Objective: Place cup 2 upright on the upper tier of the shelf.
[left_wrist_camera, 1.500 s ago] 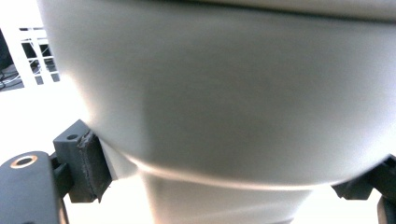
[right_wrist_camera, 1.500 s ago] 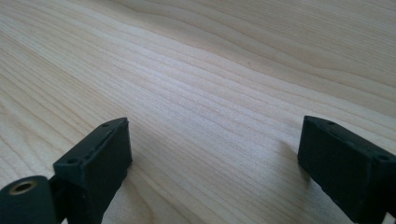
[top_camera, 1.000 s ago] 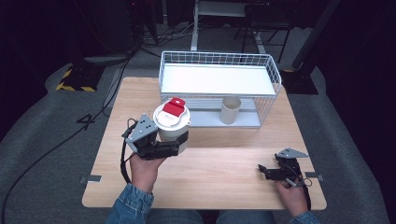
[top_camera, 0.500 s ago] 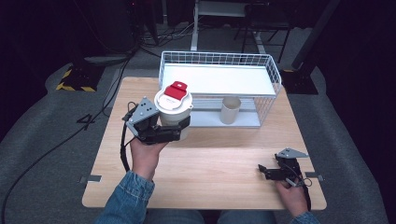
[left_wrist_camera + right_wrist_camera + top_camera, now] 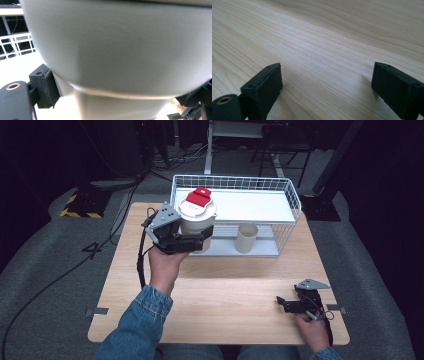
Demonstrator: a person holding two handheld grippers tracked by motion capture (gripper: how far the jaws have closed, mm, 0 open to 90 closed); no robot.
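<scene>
**Lidded jar carried upright toward the wire rack**

Dark floor and cables ring the wooden table (image 5: pixel 220 295), where a white wire rack (image 5: pixel 295 202) stands at the far edge with a small beige cup (image 5: pixel 246 238) on its lower shelf. The left gripper (image 5: pixel 192 240) is clamped on a white jar (image 5: pixel 196 222) with a red-tabbed lid (image 5: pixel 201 196), held above the table just left of the rack's near corner. In the left gripper view the jar wall (image 5: pixel 120 50) sits tight against a pad (image 5: pixel 48 85).

The jar looks like rigid, smooth plastic, likely light unless filled, and possibly slippery. The narrower body under the wider lid rim seems the safest hold, since the rim would catch a slip.

Its long axis stands vertical, lid upward.

The right gripper (image 5: pixel 295 304) rests near right on the table, jaws apart on nothing.
</scene>
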